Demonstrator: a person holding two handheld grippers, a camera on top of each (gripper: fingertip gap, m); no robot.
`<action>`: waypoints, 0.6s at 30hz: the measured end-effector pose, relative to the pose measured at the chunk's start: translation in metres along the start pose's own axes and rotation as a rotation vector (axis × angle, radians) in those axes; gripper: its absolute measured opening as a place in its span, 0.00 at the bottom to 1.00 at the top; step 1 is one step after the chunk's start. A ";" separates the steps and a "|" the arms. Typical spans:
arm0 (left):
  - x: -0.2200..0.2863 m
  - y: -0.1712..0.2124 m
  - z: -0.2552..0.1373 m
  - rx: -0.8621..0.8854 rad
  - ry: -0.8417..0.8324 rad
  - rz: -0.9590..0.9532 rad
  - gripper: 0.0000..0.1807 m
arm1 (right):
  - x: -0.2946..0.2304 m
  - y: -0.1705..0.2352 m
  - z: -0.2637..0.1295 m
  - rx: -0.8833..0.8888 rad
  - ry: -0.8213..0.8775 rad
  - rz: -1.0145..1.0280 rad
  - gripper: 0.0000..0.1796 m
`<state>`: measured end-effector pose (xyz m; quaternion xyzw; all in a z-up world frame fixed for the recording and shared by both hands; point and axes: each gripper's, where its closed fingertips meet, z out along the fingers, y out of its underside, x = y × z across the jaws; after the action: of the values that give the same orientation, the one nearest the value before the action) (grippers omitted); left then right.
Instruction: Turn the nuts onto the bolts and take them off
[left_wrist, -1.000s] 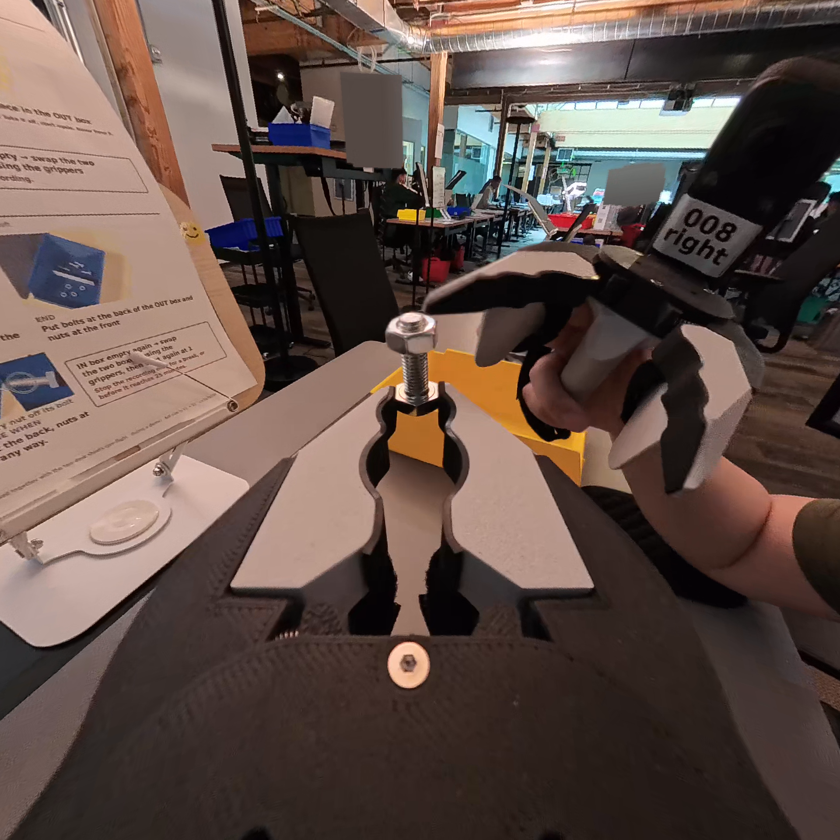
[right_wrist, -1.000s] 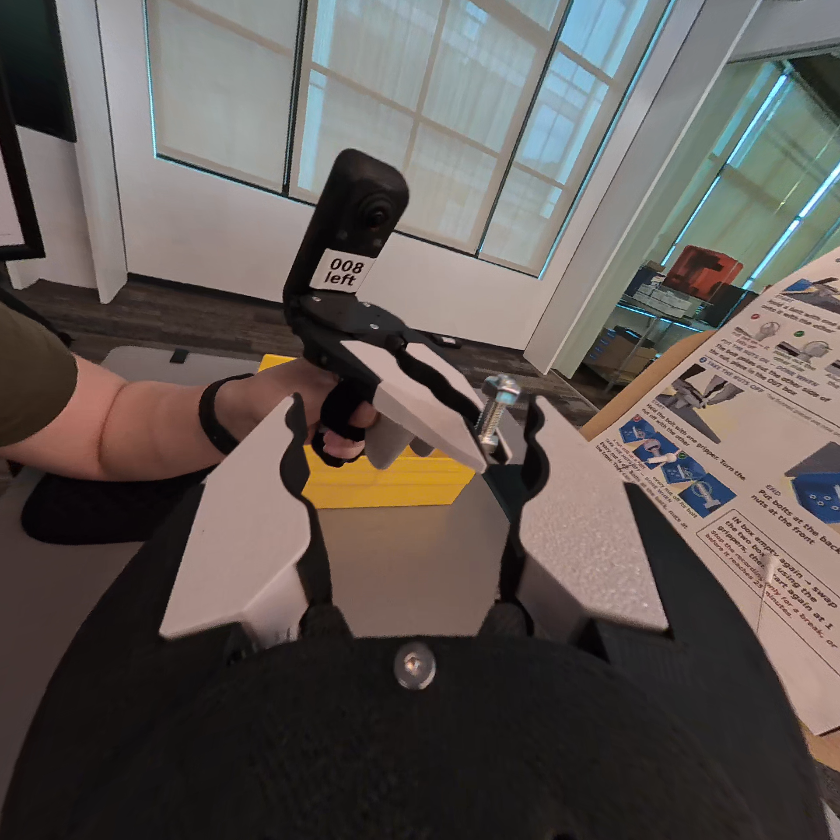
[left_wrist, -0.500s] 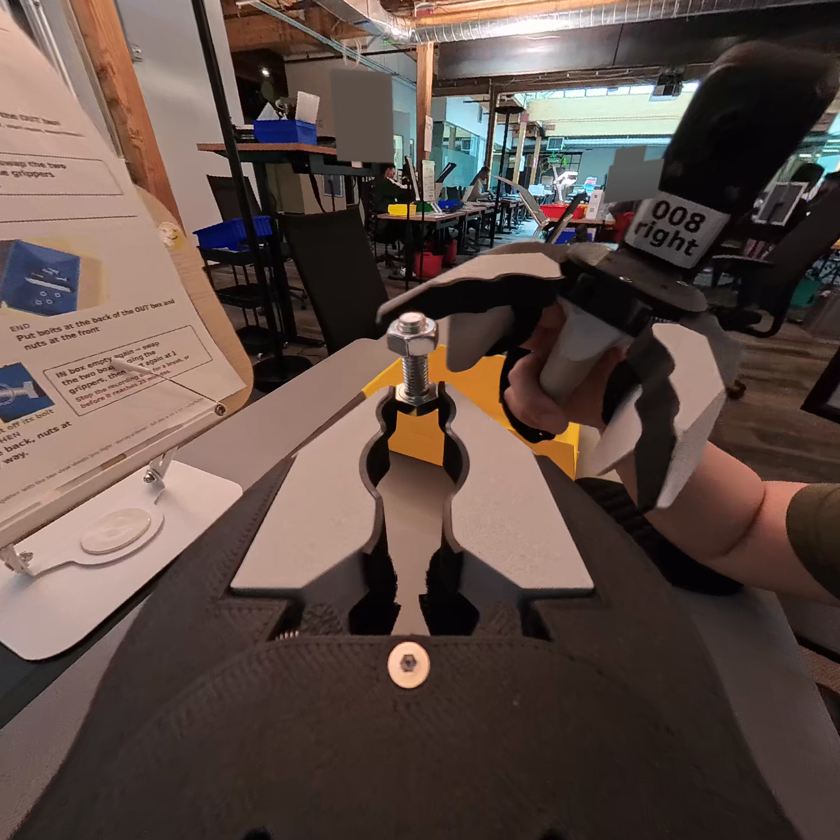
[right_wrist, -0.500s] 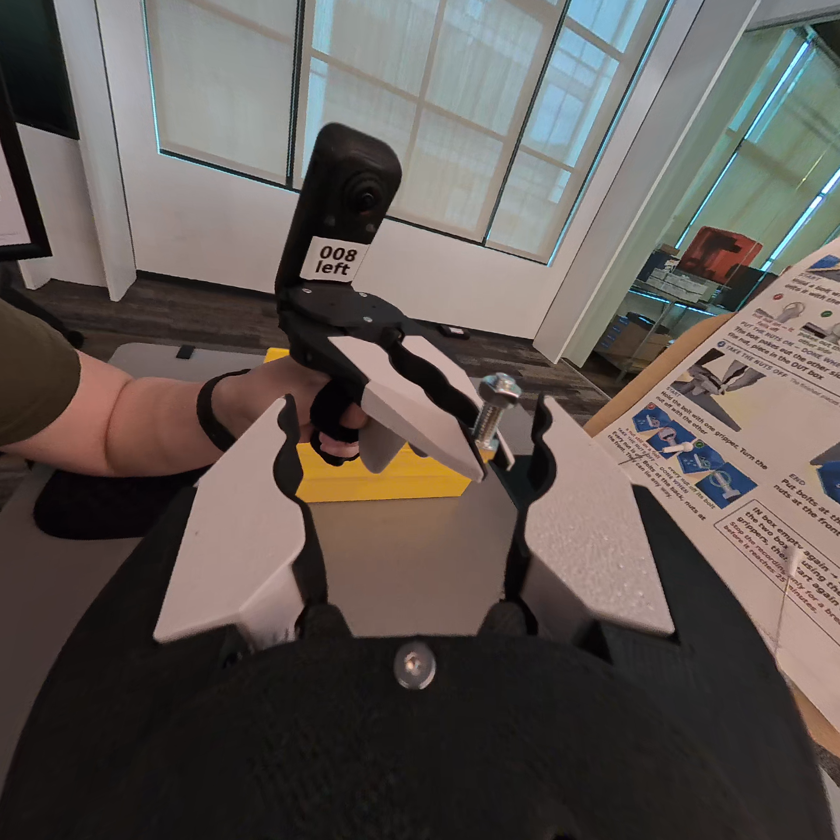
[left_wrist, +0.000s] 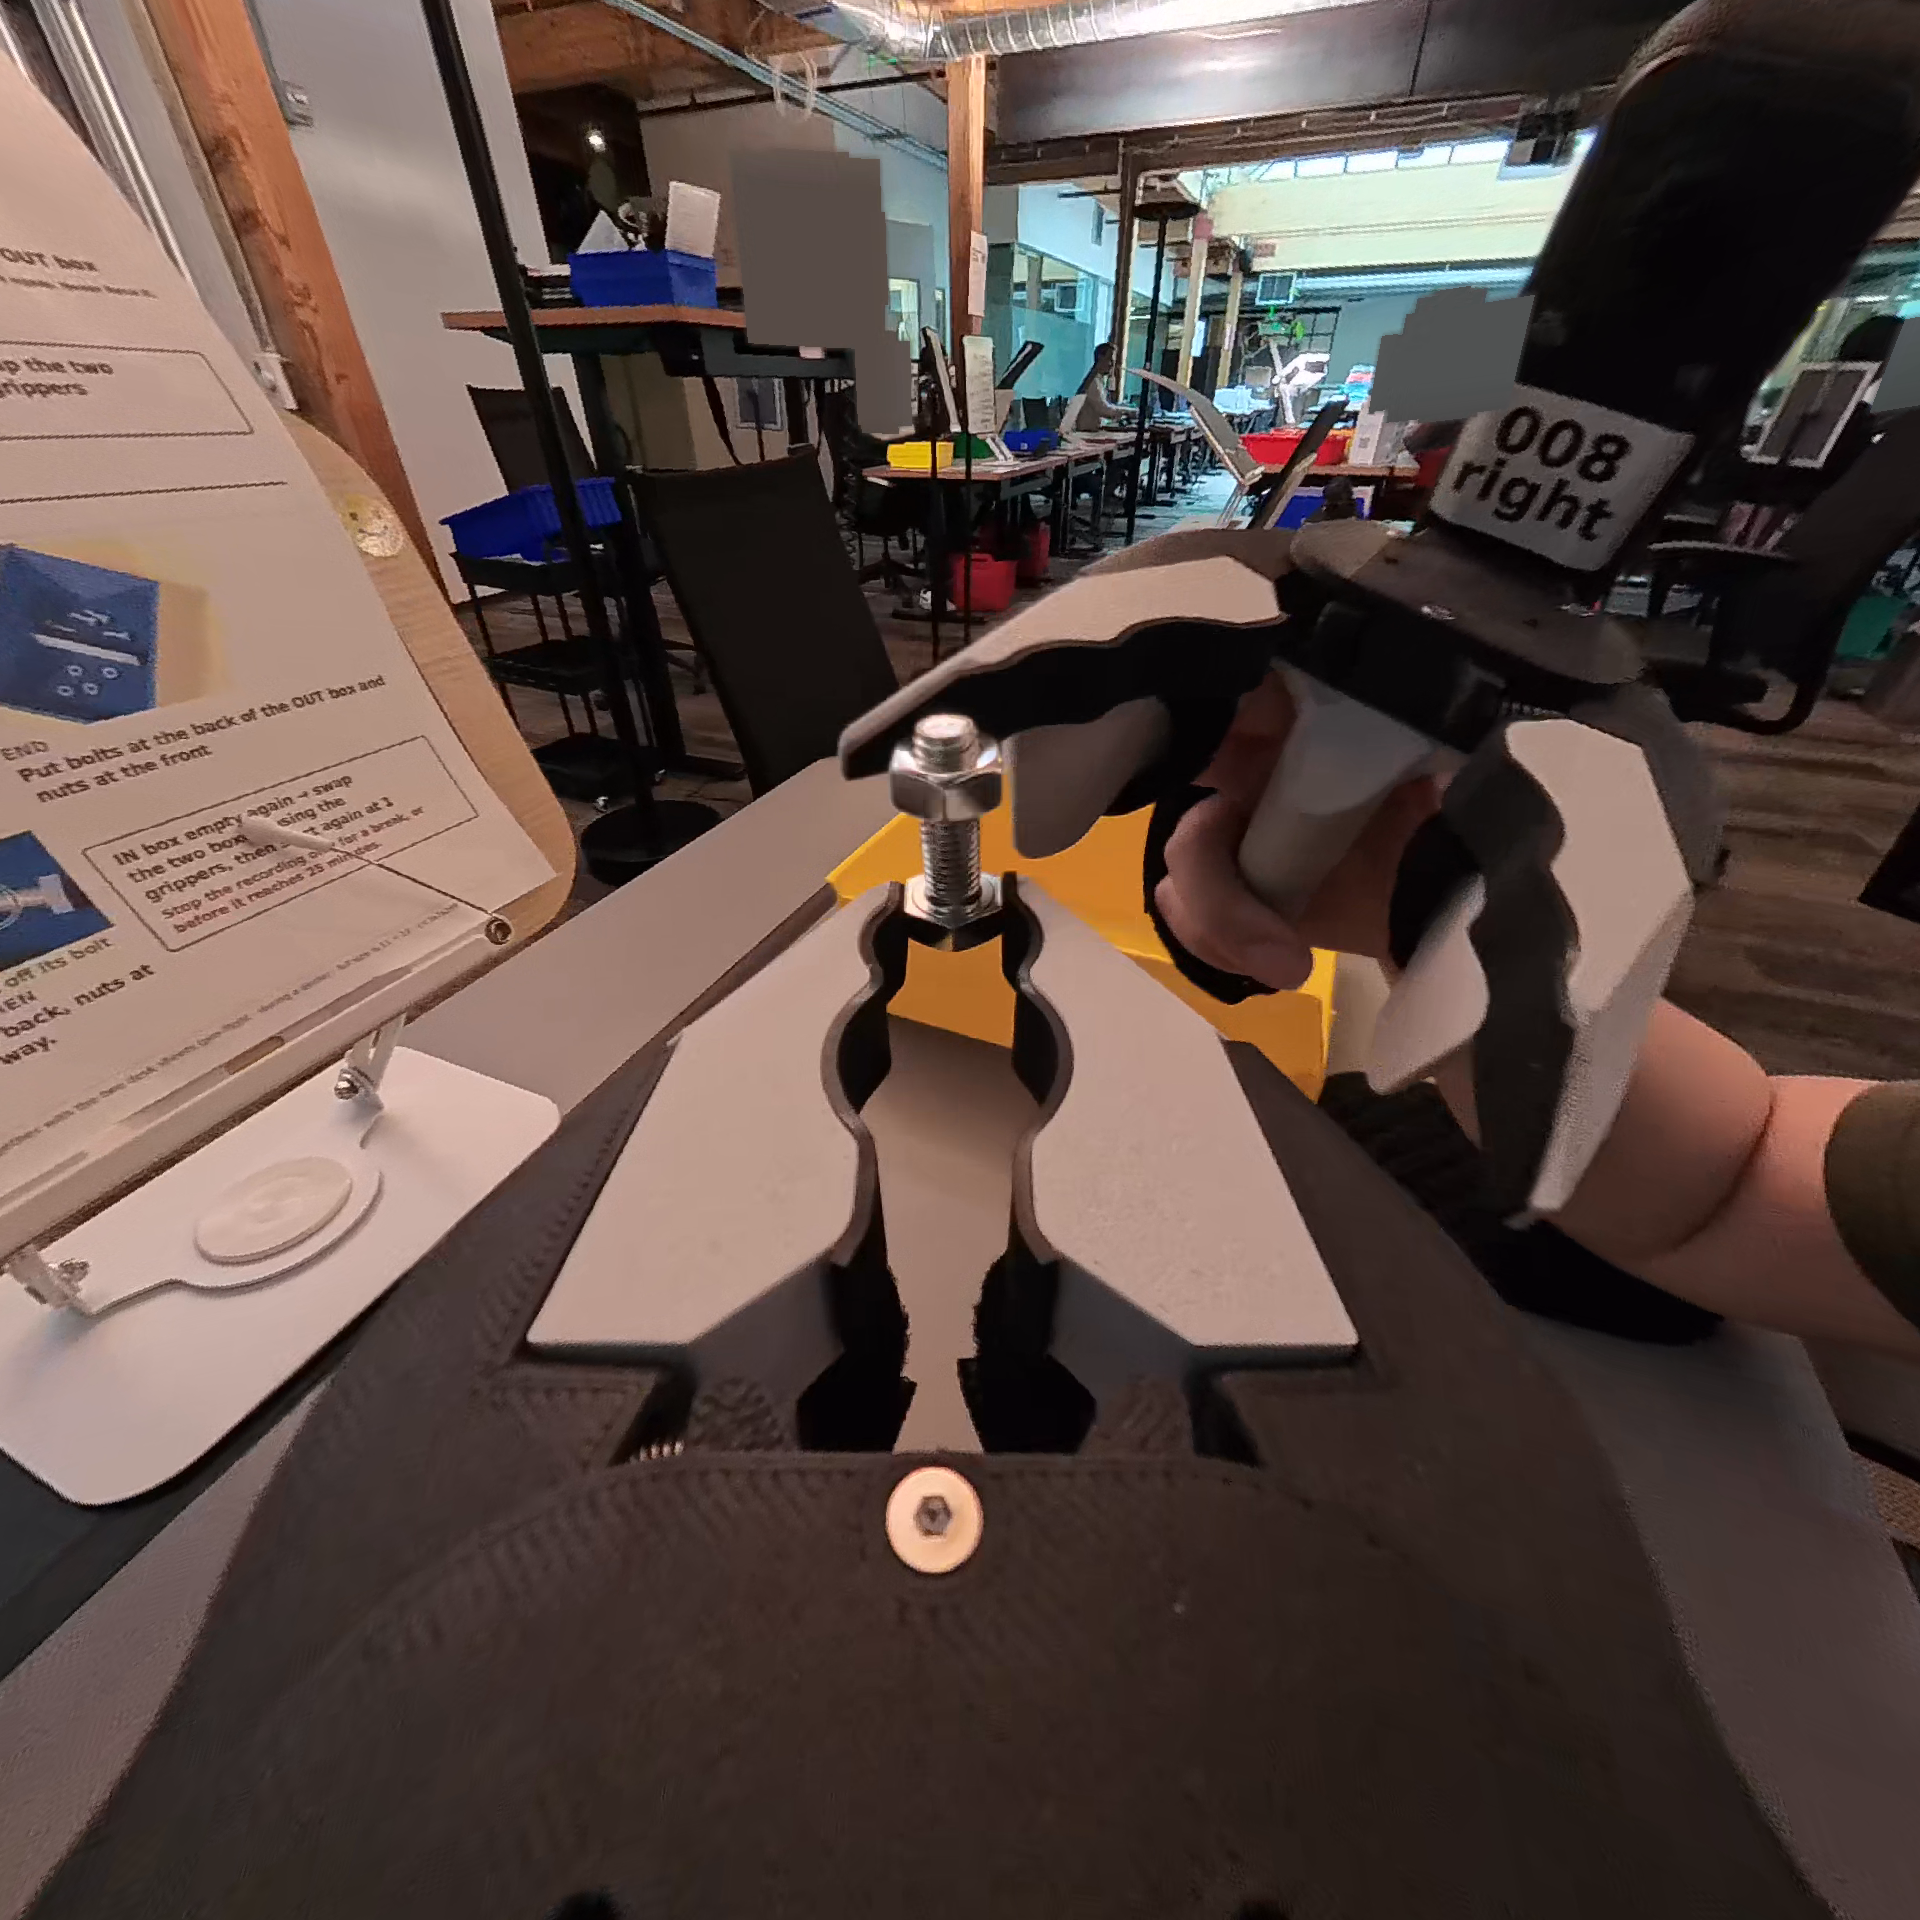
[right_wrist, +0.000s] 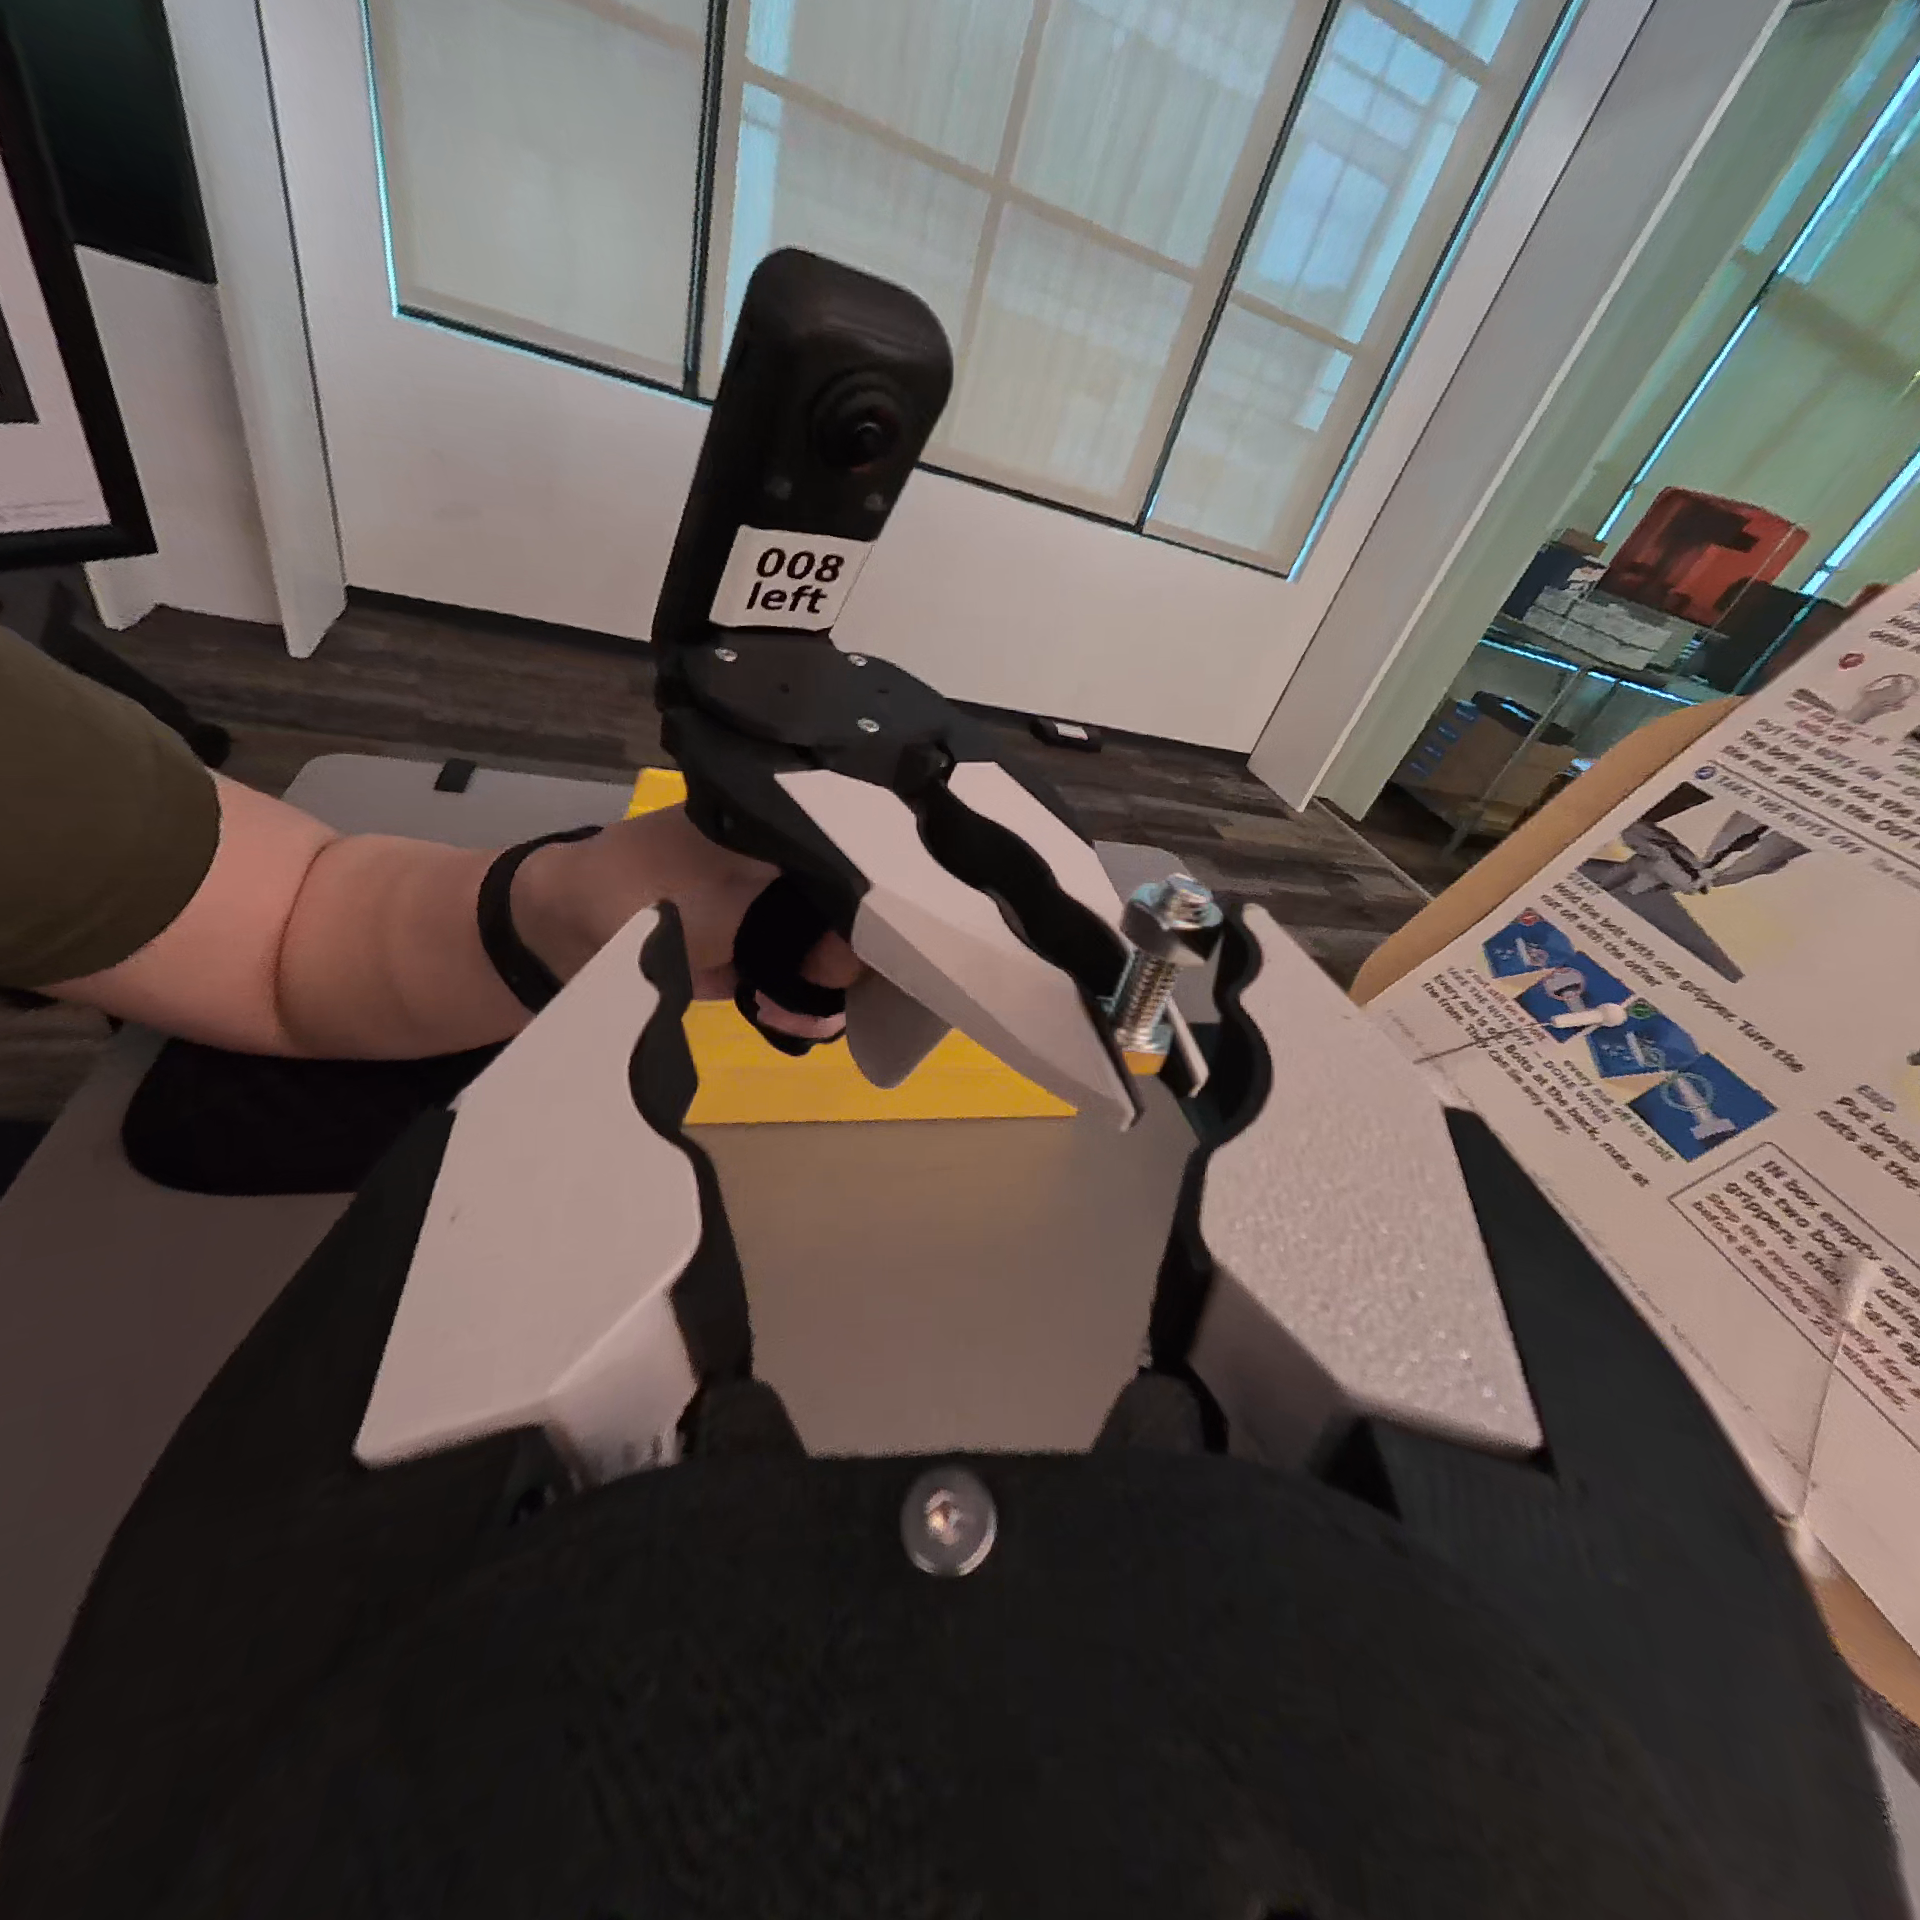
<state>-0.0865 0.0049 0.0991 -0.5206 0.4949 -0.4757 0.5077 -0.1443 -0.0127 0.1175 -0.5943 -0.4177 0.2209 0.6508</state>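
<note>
Left gripper (left_wrist: 945, 914): closed on the bolt's (left_wrist: 943, 852) head — bolt held upright above the yellow box (left_wrist: 956, 997).
Nut (left_wrist: 943, 792): threaded near the bolt's top end.
Right gripper (right_wrist: 951, 997): jaws spread wide, nothing held — one finger (left_wrist: 1060, 665) is seen just beside the nut.

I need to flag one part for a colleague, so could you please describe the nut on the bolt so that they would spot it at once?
Start at the yellow box on the grey table; before it, the left gripper holds a threaded bolt upright by its head. The nut is the shiny hexagonal piece near the bolt's upper tip, beside one open finger of the right gripper, the only six-sided part above the bare thread.
</note>
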 end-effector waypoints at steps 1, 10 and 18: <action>-0.002 0.000 -0.001 0.002 -0.006 -0.003 0.09 | 0.001 0.000 -0.001 -0.010 0.010 -0.016 0.56; 0.005 -0.003 -0.001 0.012 0.029 -0.015 0.09 | 0.009 -0.006 -0.005 0.043 0.023 0.043 0.52; -0.010 -0.010 -0.010 0.049 0.010 -0.079 0.09 | 0.000 -0.021 -0.019 0.091 -0.036 0.031 0.40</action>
<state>-0.0969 0.0146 0.1098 -0.5249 0.4647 -0.5100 0.4985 -0.1328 -0.0281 0.1391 -0.5663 -0.4096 0.2603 0.6661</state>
